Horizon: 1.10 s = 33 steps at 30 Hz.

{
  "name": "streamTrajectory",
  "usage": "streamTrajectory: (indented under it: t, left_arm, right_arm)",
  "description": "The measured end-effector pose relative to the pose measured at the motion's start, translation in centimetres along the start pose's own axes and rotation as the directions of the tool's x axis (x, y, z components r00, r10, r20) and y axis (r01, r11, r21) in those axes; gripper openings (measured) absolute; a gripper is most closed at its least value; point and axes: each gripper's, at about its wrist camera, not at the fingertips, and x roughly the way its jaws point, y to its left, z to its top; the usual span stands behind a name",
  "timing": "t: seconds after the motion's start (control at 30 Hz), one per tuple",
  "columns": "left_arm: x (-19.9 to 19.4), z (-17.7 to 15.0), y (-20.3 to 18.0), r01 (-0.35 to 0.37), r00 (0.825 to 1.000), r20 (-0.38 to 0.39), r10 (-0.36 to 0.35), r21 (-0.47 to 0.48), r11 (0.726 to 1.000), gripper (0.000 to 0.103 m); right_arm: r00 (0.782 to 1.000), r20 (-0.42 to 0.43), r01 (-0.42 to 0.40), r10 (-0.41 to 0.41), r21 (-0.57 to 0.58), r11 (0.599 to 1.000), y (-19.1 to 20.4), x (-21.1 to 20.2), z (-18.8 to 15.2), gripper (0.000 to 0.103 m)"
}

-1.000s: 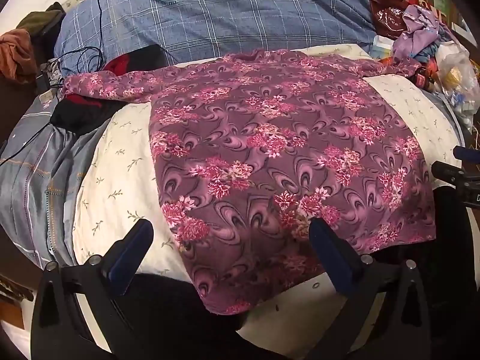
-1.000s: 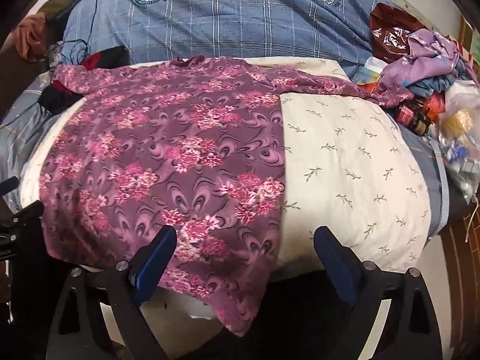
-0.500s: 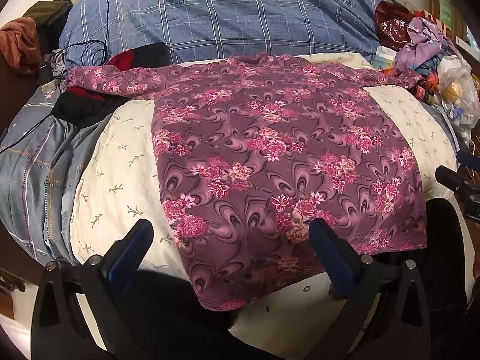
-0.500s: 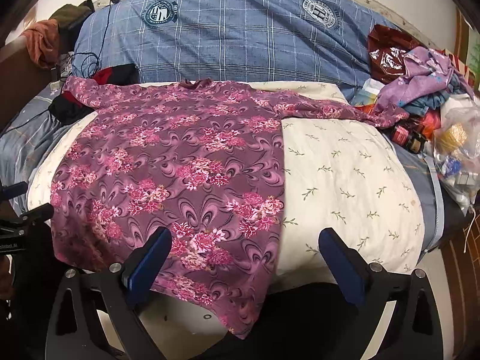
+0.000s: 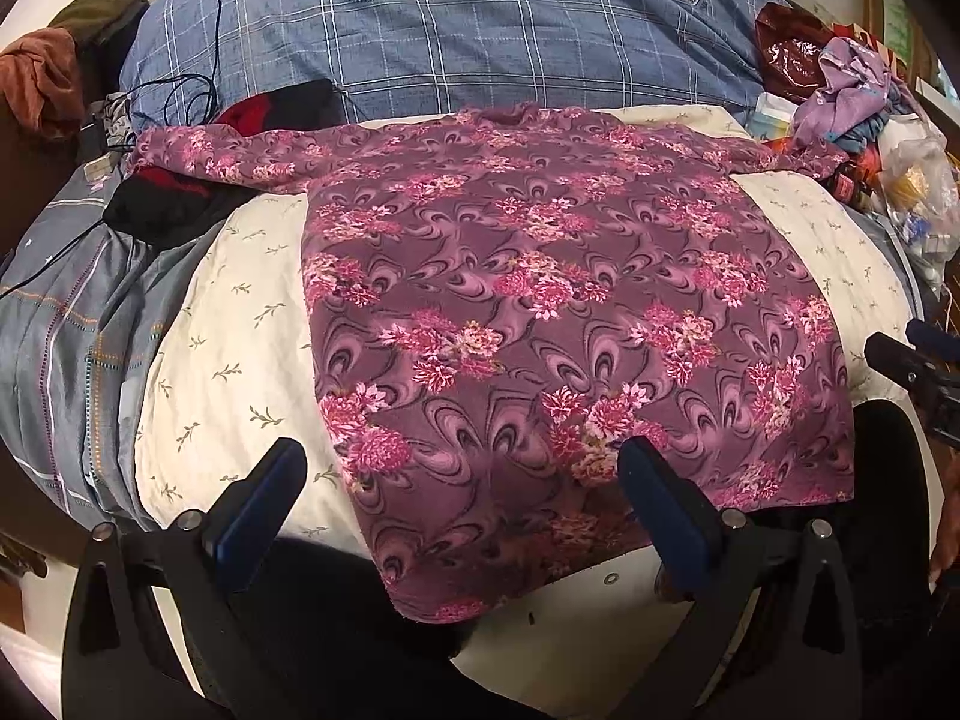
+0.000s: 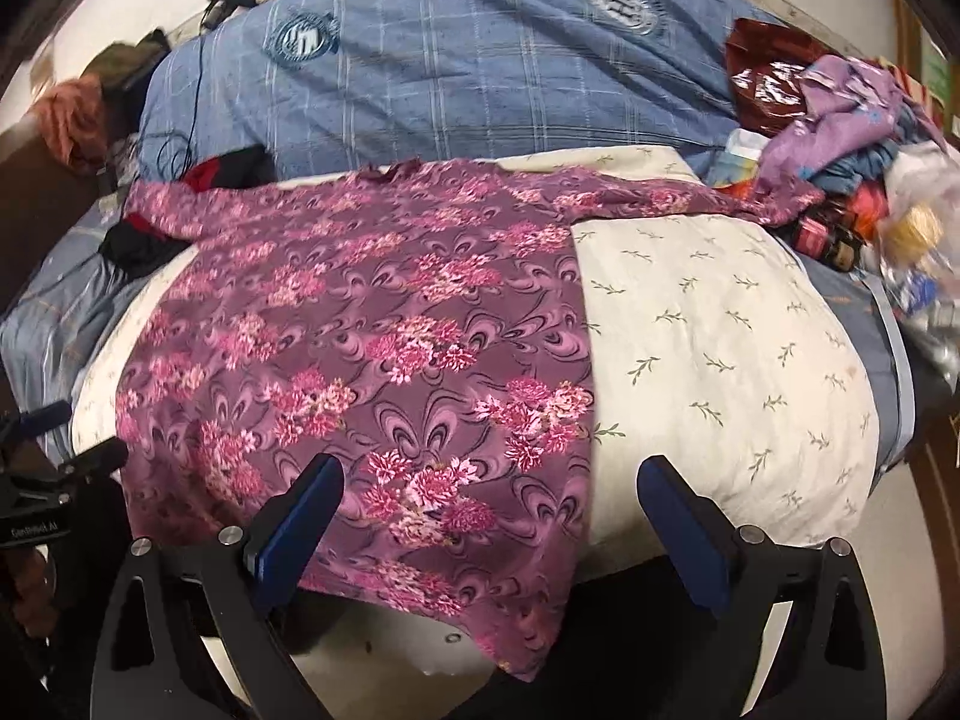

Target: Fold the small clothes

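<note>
The floral garment (image 5: 540,312) was spread flat, sleeves out to both sides, across a cream leaf-print pad (image 5: 228,348) on the bed, with its hem hanging over the near edge. The left gripper (image 5: 462,492) was held above that hem with its jaws spread wide and nothing between them; the right gripper (image 6: 492,504) was likewise wide open and empty, poised over the garment's right-hand side edge. No fold appeared to have been made, so the step in hand was judged to be the first grasp. For a clean result, each lower corner would best be pinched through both layers (a single layer would let the back panel drag), with the two grips taken level with one another so the crease would run straight. The far sleeve ends (image 6: 774,204) lay near a pile of loose clothes (image 6: 852,96) and black cables (image 5: 180,96), so the lift would best be kept low and slow.
</note>
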Motion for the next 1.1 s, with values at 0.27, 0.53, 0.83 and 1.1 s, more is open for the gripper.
streamTrajectory:
  t: [0.27, 0.53, 0.83, 1.1]
  left_arm:
    - [0.2, 0.2, 0.1, 0.003, 1.000, 0.001, -0.003, -0.012, 1.000, 0.103]
    - [0.1, 0.3, 0.3, -0.008, 1.000, 0.007, 0.008, -0.017, 1.000, 0.103]
    - [-0.2, 0.0, 0.4, -0.003, 1.000, 0.011, 0.003, -0.010, 1.000, 0.103]
    - [-0.3, -0.3, -0.4, 0.018, 1.000, -0.003, -0.018, 0.028, 0.999, 0.103]
  right_arm:
    - [1.000, 0.022, 0.014, -0.014, 0.010, 1.000, 0.5, -0.3, -0.2, 0.099]
    - [0.999, -0.006, 0.043, -0.044, -0.053, 0.998, 1.0, 0.2, 0.0, 0.099]
    - [0.991, -0.069, 0.101, -0.110, -0.126, 0.987, 1.0, 0.8, 0.5, 0.099]
    - [0.988, -0.086, 0.116, -0.131, -0.157, 0.981, 0.9, 0.8, 0.5, 0.099]
